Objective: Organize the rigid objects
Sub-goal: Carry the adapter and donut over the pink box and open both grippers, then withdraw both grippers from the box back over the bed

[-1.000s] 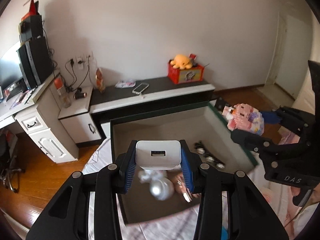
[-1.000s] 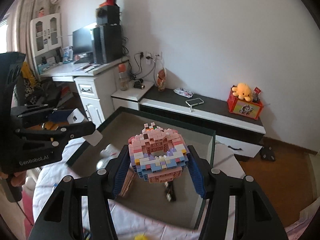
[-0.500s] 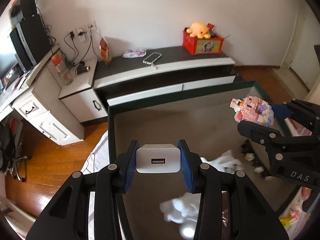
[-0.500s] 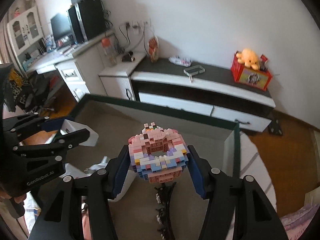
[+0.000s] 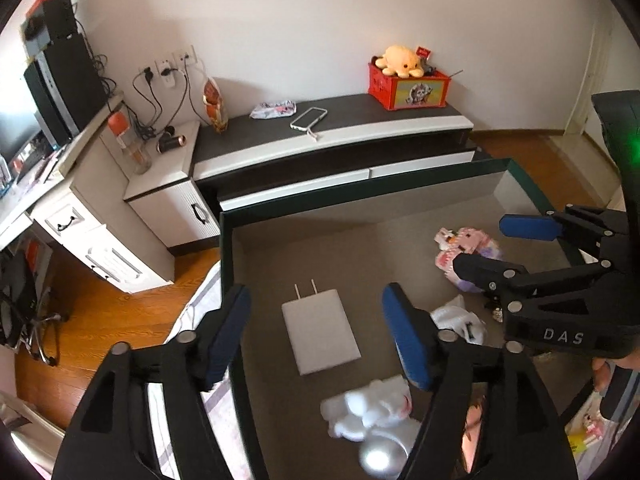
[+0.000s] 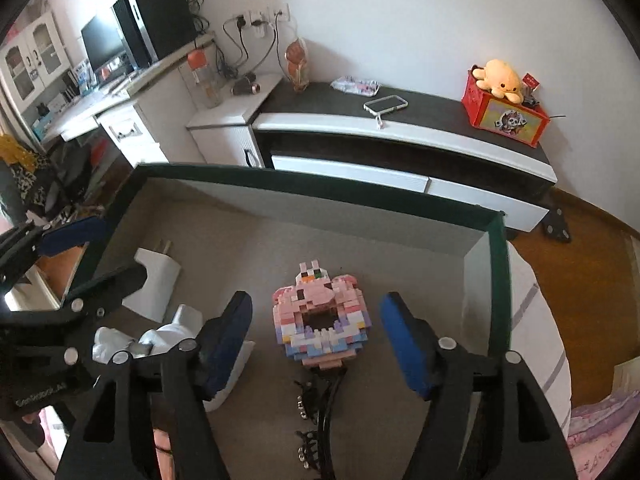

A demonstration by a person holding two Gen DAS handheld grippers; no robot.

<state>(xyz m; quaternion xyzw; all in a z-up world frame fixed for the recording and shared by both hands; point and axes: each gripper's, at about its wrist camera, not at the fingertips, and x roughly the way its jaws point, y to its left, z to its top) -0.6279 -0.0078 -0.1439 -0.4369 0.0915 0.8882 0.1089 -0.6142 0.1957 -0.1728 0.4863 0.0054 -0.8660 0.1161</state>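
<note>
Hovering over the open green-rimmed box (image 5: 404, 182), the left gripper (image 5: 316, 336) is seen with its blue pads spread wide and nothing held between them. Just beyond its fingertips, the white charger (image 5: 320, 330) is laid flat on the box's grey floor, prongs pointing toward the far wall. Nearer, a white figure (image 5: 366, 406) is seen blurred beside a silver ball (image 5: 380, 456). To the right, the right gripper (image 6: 316, 336) is likewise spread apart and empty, with the pink brick model (image 6: 322, 316) set down on the box floor between its pads, touching neither. A black beaded strap (image 6: 320, 412) is seen near that model. Farther off, a phone (image 5: 309, 117) and a red crate (image 5: 408, 86) are carried on the low cabinet (image 5: 340, 136) against the wall.
</note>
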